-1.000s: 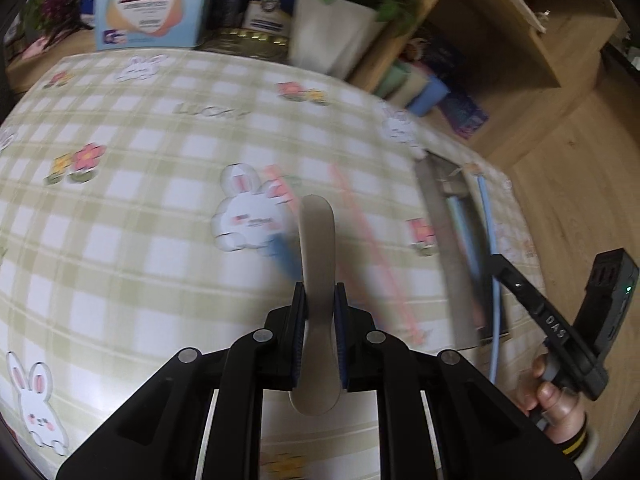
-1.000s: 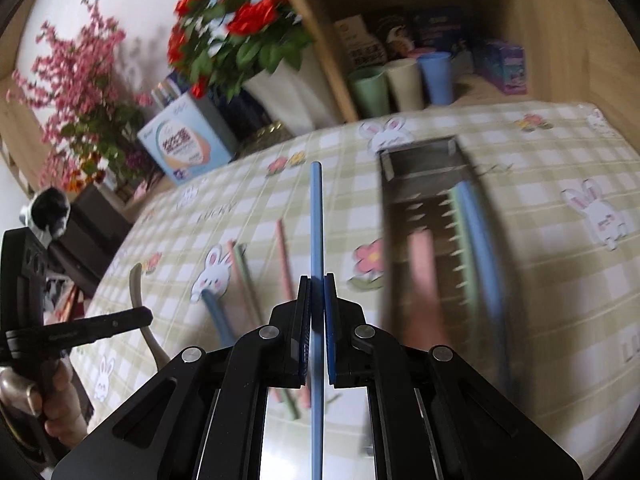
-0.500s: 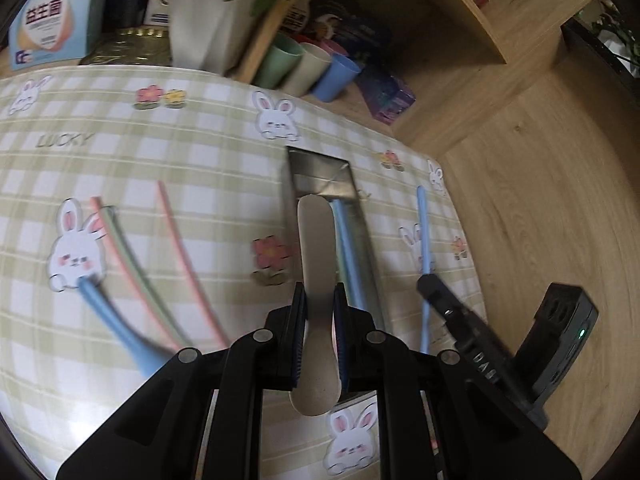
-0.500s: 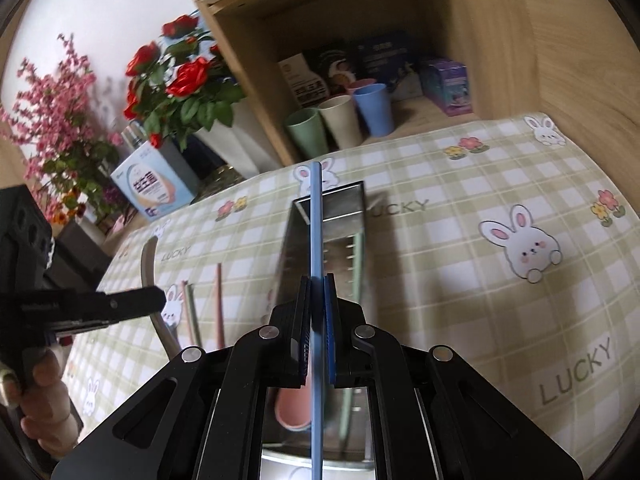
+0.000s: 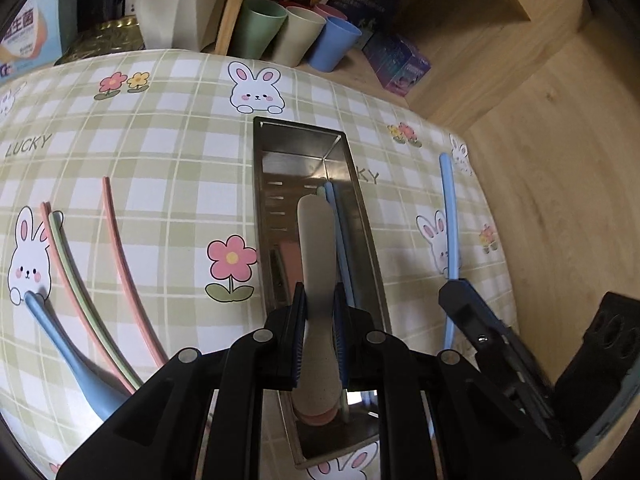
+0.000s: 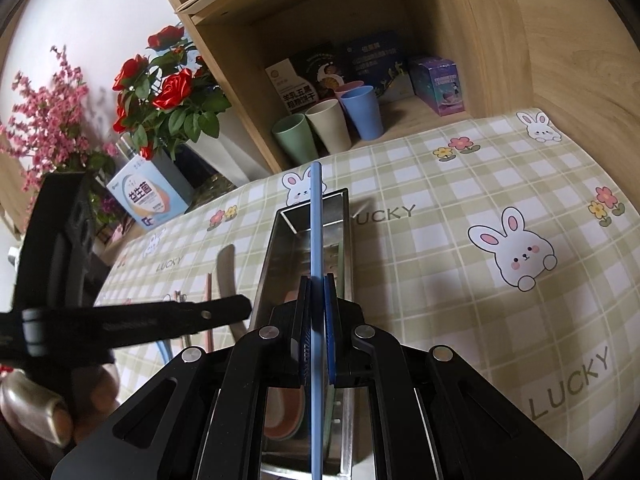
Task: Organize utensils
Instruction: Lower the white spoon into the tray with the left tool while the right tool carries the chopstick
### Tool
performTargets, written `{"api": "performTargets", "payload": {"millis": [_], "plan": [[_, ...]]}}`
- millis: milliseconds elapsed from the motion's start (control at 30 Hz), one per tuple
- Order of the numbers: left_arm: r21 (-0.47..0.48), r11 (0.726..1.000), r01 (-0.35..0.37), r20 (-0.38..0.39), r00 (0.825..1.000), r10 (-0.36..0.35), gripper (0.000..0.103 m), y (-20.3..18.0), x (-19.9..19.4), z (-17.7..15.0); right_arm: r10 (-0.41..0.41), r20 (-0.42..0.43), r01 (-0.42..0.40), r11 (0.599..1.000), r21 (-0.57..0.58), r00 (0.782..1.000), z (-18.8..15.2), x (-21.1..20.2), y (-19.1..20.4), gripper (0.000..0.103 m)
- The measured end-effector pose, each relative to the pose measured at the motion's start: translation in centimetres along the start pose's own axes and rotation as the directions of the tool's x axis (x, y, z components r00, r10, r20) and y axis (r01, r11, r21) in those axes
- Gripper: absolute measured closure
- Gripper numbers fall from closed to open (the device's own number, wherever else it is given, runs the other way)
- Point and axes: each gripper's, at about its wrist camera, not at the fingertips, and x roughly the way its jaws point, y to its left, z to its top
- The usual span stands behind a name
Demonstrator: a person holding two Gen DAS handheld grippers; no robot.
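Holding now: two utensils at once, one in each tool, both over the metal tray (image 5: 362,216).
Left tool (image 5: 319,312): I am clamping its pads together on the beige spoon (image 5: 316,240), gripping the handle partway along.
Beige spoon: it is hanging lengthwise above the tray's inside, handle end pointing away from me, bowl end near the camera.
Right tool (image 6: 316,312): I am pinching it shut on the blue chopstick (image 6: 316,240), thin and straight between the pads.
Blue chopstick: it is running along the tray's length, far tip reaching past the tray's far wall in the right wrist view.
Tray contents: a pink spoon (image 6: 285,412) is lying on the bottom, with a blue stick (image 5: 340,232) and a pale green one along the right wall.
Waiting on the tabletop (image 5: 160,128): a blue spoon (image 5: 68,352), two pink chopsticks (image 5: 120,256) and a green chopstick (image 5: 76,280), well left of the tray.
Shelf behind: green, beige and blue cups (image 6: 326,126) are standing in a row.
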Motion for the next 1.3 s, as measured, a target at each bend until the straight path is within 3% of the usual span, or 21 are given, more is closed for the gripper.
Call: {"api": "performTargets", "payload": {"millis": [133, 667, 1000, 1300], "plan": [[0.049, 0.998, -0.026, 0.004, 1.0, 0.026, 0.09, -0.5, 0.6, -0.4, 0.003, -0.003, -0.003, 1.0, 0.008, 1.0, -0.2, 0.2, -0.1, 0.097], [0.088, 0.995, -0.051, -0.043, 0.998, 0.055, 0.089, -0.6, 1.7, -1.2, -0.012, -0.019, 0.012, 1.0, 0.019, 1.0, -0.8, -0.1, -0.3, 0.097], [0.096, 0.994, -0.048, 0.025, 0.999, 0.046, 0.089, 0.0, -1.0, -1.2, -0.029, -0.032, 0.029, 0.999, 0.015, 0.999, -0.8, -0.2, -0.2, 0.097], [0.097, 0.99, -0.098, 0.106, 0.991, 0.088, 0.087, 2.4, -4.2, -2.2, -0.054, -0.068, 0.051, 0.998, -0.042, 0.996, -0.4, 1.2, 1.0, 0.097]]}}
